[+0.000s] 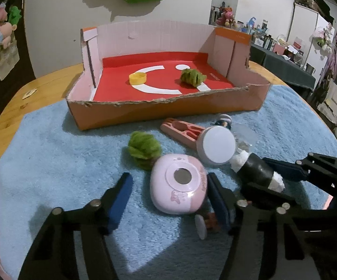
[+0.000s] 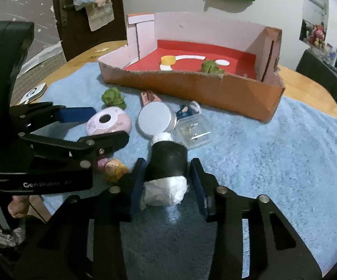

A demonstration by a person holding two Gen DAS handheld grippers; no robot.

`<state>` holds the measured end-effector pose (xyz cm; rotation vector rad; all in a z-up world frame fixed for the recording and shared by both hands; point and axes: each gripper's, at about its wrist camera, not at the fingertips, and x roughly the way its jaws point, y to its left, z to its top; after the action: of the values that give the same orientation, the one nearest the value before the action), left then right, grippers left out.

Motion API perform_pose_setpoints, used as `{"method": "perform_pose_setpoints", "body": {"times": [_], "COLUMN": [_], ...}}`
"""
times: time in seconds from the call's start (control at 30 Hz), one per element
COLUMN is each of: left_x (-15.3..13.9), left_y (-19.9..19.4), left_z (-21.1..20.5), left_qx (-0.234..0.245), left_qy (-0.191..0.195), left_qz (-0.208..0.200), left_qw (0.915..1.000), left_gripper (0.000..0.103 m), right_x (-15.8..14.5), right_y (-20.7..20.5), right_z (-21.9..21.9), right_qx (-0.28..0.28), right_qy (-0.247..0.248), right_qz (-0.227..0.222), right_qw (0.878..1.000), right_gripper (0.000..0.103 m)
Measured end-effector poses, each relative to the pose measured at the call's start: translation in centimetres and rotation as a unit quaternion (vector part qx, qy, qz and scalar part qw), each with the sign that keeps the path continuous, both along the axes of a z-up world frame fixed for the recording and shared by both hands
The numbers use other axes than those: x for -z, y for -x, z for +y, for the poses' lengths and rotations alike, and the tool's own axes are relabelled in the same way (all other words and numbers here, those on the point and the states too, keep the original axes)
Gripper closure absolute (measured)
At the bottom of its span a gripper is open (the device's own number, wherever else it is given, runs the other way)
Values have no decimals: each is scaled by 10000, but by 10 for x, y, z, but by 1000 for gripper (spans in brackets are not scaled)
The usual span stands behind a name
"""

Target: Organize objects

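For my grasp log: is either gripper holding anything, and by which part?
Right gripper straddles the black roll's near end; contact unclear. Left gripper brackets the pink case, not gripping.

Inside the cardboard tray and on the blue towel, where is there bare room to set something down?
In the orange cardboard tray, the red floor is bare along the back wall and at the left, beside the yellow bottle cap and green wool tuft. The blue towel is free at its right. The towel's middle, around the pink oval case, is crowded.
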<state>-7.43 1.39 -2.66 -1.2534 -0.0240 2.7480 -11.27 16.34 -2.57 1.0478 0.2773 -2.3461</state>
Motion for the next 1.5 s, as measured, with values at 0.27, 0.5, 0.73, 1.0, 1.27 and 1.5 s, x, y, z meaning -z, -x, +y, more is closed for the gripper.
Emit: {"method": "perform_pose_setpoints", "body": {"times": [0.27, 0.5, 0.73, 1.0, 1.27, 1.5], "left_x": [-2, -5, -8, -16, -23, -28], "left_y": [-1, -6, -10, -15, -15, -14], "left_z": [2, 2, 0, -2, -2, -3], "left_qx": [35, 0, 2, -7, 2, -15], "left_qy": [-43, -89, -173, -204, -245, -278], "left_qz": [26, 58, 125, 261, 347, 402], "left_qw": [10000, 9999, 9998, 9995, 9991, 9988], "left_gripper": [54, 54, 54, 54, 54, 54], "right_x": [-2, -9, -14, -20, -26, -30], "right_y": [-2, 0, 0, 0, 2, 5], "right_z": [4, 13, 11, 13, 14, 15], "right_qx": [55, 135, 109, 122, 121, 107], "right_qy": [101, 370, 461, 580, 684, 740], "right_qz": [11, 8, 23, 26, 38, 60], "right_qw": [9999, 9992, 9989, 9982, 9976, 9972], "right_gripper": [69, 69, 69, 69, 69, 69]}}
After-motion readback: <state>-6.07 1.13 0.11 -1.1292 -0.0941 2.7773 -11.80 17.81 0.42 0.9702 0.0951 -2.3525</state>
